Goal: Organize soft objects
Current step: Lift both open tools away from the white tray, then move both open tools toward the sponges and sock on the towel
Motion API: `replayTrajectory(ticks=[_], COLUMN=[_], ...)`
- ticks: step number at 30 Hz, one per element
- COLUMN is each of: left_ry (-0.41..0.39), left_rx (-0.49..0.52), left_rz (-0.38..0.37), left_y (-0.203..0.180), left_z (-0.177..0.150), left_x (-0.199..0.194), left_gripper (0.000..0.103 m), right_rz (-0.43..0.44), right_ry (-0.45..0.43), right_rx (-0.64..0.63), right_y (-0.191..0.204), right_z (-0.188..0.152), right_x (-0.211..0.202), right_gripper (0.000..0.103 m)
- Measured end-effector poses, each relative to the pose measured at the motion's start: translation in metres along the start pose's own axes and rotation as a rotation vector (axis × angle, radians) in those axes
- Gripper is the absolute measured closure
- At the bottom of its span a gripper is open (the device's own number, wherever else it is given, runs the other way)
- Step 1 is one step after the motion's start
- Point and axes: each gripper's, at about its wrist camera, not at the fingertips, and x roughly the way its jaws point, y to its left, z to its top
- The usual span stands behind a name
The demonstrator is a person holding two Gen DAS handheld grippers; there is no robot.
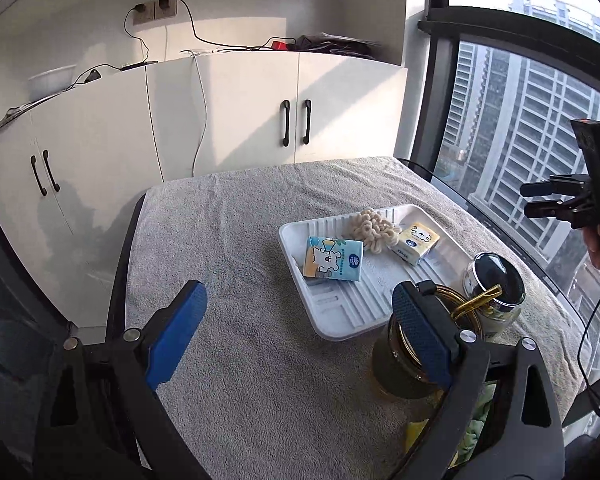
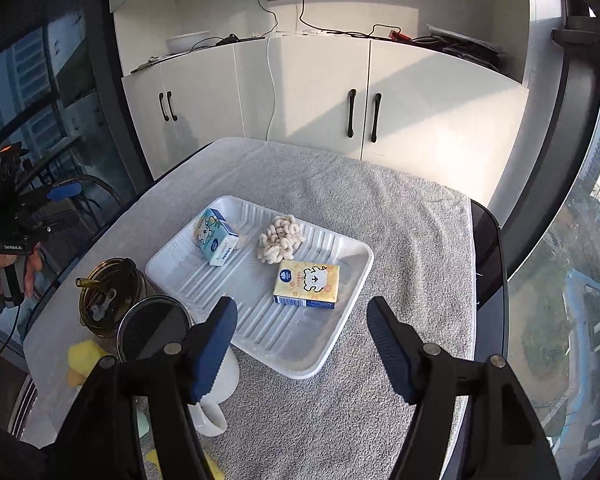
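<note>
We see a bench (image 2: 400, 216) draped in a nubby grey towel filling the middle of both views, with smooth white cabinets (image 2: 312, 92) behind it along the top of the frame. At centre sits a white ribbed plastic tray (image 2: 284, 336), shallow and rounded at the corners. It holds three soft things: a yellow boxy tissue pack (image 2: 306, 283) lying flat at its right, a blue tissue pack (image 2: 216, 237) propped on edge at its upper left, and between them a cream clump of knotted loops (image 2: 280, 238).

At the lower left of the right wrist view, just beside the tray, stand an amber glass jar (image 2: 108, 300) with a straw and a dark-lidded jar (image 2: 154, 330), partly hidden by a blue finger.

The right tool (image 2: 302, 340) stands open and empty above the tray's near edge. The left tool (image 1: 296, 328) gapes wide with nothing in it; its right finger covers the amber jar.
</note>
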Motion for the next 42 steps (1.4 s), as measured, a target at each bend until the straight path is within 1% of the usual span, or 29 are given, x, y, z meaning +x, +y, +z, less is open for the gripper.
replayTrajectory(ticks=[5, 13, 15, 17, 21, 24, 27, 29, 31, 34, 38, 40, 42], left_ry=[-0.04, -0.109, -0.116, -0.121, -0.122, -0.118, -0.107, -0.099, -0.088, -0.058, -0.033, -0.013, 0.004], left_rx=[-0.019, -0.023, -0.017, -0.014, -0.023, -0.052, -0.067, -0.083, -0.107, -0.118, -0.11, -0.09, -0.054], left_rz=[0.011, 0.02, 0.02, 0.016, 0.003, -0.006, 0.003, 0.018, 0.015, 0.018, 0.002, -0.012, -0.006], left_y=[-0.012, -0.043, -0.053, -0.063, -0.076, -0.081, -0.087, -0.09, -0.093, -0.102, -0.118, -0.128, -0.137], left_z=[-0.017, -0.059, -0.071, -0.084, -0.107, -0.123, -0.138, -0.15, -0.161, -0.177, -0.189, -0.194, -0.199], left_x=[-0.032, -0.083, -0.094, -0.101, -0.111, -0.115, -0.115, -0.115, -0.113, -0.107, -0.096, -0.088, -0.078], left_gripper=[0.008, 0.007, 0.006, 0.006, 0.006, 0.006, 0.006, 0.005, 0.002, 0.002, 0.002, 0.002, 0.002], right_rz=[0.002, 0.001, -0.003, 0.001, 0.008, 0.019, -0.004, -0.026, -0.04, -0.052, -0.06, -0.067, -0.06], right_ry=[-0.026, -0.079, -0.094, -0.108, -0.114, -0.103, -0.093, -0.084, -0.085, -0.08, -0.045, -0.027, -0.017], right_rx=[0.021, 0.085, 0.101, 0.119, 0.149, 0.179, 0.194, 0.195, 0.198, 0.205, 0.205, 0.201, 0.207], right_y=[0.014, 0.046, 0.057, 0.067, 0.088, 0.101, 0.115, 0.125, 0.132, 0.143, 0.153, 0.155, 0.154], right_z=[-0.027, -0.078, -0.094, -0.11, -0.142, -0.16, -0.178, -0.188, -0.196, -0.207, -0.216, -0.22, -0.221], right_x=[-0.028, -0.068, -0.076, -0.082, -0.083, -0.077, -0.07, -0.064, -0.061, -0.054, -0.037, -0.029, -0.022], right_gripper=[0.032, 0.03, 0.028, 0.025, 0.024, 0.024, 0.023, 0.019, 0.016, 0.011, 0.01, 0.01, 0.01])
